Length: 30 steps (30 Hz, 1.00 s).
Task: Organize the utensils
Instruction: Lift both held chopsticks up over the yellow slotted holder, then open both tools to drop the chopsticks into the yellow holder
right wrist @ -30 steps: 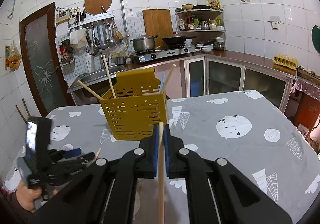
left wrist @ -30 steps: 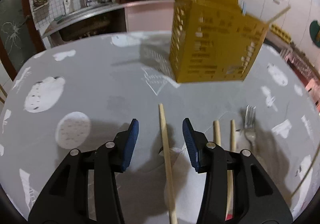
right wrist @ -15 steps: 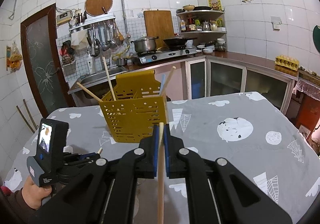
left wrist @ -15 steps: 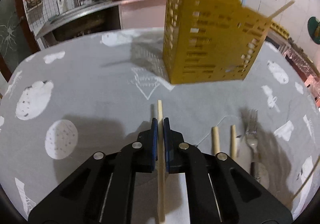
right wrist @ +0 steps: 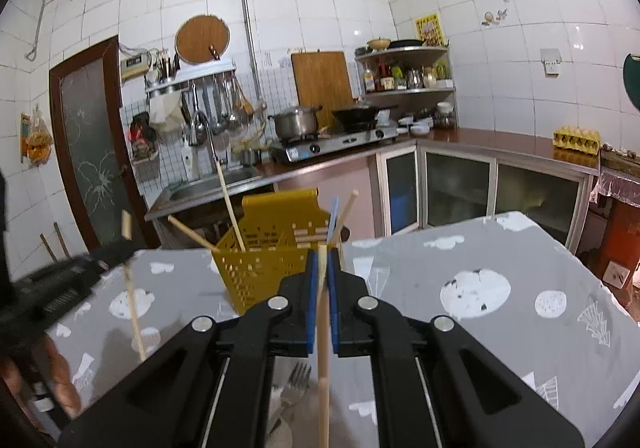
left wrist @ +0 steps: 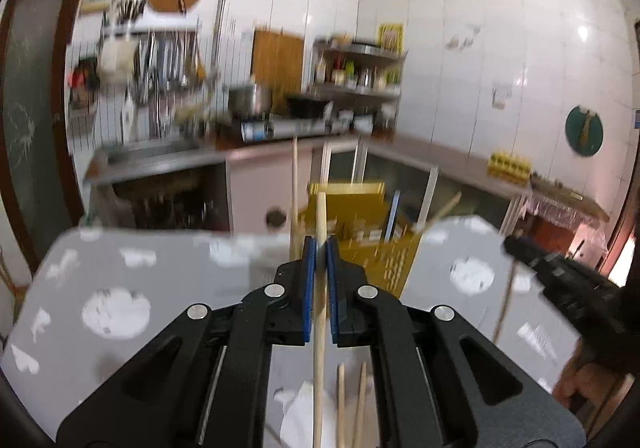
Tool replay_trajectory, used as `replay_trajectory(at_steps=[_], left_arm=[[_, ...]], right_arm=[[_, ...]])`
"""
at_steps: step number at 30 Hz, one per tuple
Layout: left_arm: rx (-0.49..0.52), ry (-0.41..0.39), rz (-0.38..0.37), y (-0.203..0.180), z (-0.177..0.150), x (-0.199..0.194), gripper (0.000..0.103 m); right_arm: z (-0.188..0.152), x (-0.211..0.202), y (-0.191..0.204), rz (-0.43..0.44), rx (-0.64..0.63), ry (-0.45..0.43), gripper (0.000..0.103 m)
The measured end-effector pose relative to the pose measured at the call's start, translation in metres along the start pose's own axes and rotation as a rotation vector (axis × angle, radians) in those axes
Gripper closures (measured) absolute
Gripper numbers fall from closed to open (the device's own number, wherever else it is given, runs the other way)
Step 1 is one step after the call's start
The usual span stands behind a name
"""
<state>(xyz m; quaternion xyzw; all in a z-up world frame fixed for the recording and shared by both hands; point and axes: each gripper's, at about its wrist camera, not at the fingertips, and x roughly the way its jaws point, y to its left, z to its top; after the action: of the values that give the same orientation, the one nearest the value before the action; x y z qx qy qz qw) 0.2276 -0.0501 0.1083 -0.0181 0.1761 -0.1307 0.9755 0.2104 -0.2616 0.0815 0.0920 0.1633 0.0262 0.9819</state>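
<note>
Progress: partly done; several sticks already stood in the yellow basket (right wrist: 276, 264), 2 more were in the air, and some pieces still lay on the counter (right wrist: 500, 268).
Left gripper (left wrist: 319, 248): jaws shut tight on 1 wooden chopstick (left wrist: 319, 328), held clear of the counter, its tip toward 12 o'clock at the basket.
Right gripper (right wrist: 321, 260): jaws likewise closed on a second chopstick (right wrist: 323, 348), its tip just short of the basket at 12 o'clock.
Basket contents: about 3 wooden chopsticks leaning toward 10, 11 and 1 o'clock, plus 1 pale blue stick (right wrist: 333, 216) at the 1 o'clock side; compartments could not be told apart.
Basket place: upright on the grey patterned counter, beyond both grippers.
Left on the counter: 2 loose chopsticks (left wrist: 352, 404) at 6 o'clock in the left view, lying side by side; a fork (right wrist: 298, 378) at 6 o'clock in the right view, partly hidden by the gripper.
Still to do, as judged: drop both held chopsticks in, then collect the pair and the fork.
Blur: the left view was smeared, so fine detail there was uncertain.
</note>
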Motion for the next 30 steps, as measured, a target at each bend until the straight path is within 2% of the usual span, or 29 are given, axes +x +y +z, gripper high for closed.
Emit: replay_trajectory(at_steps=[2, 8, 17, 21, 24, 27, 30], left_arm=[[0.004, -0.043, -0.005, -0.003, 0.010, -0.009, 0.098], [-0.020, -0.084, -0.009, -0.004, 0.033, -0.009, 0.098], [-0.031, -0.187, -0.016, -0.013, 0.094, 0.003, 0.098], [-0.055, -0.251, 0.013, -0.013, 0.130, 0.024, 0.098], [-0.067, -0.275, 0.038, -0.010, 0.145, 0.051, 0.098], [-0.070, -0.271, 0.060, -0.007, 0.147, 0.080, 0.098], [-0.084, -0.267, 0.075, -0.002, 0.135, 0.111, 0.098]], right_arm=[[0.006, 0.000, 0.000, 0.000, 0.001, -0.017, 0.098], [0.027, 0.003, 0.003, 0.008, -0.004, -0.057, 0.098], [0.097, 0.003, 0.016, 0.031, -0.020, -0.168, 0.098], [0.140, 0.014, 0.018, 0.029, -0.015, -0.214, 0.098], [0.158, 0.027, 0.019, 0.036, -0.001, -0.227, 0.098], [0.164, 0.047, 0.021, 0.027, -0.011, -0.231, 0.098], [0.159, 0.071, 0.020, 0.020, -0.022, -0.220, 0.098]])
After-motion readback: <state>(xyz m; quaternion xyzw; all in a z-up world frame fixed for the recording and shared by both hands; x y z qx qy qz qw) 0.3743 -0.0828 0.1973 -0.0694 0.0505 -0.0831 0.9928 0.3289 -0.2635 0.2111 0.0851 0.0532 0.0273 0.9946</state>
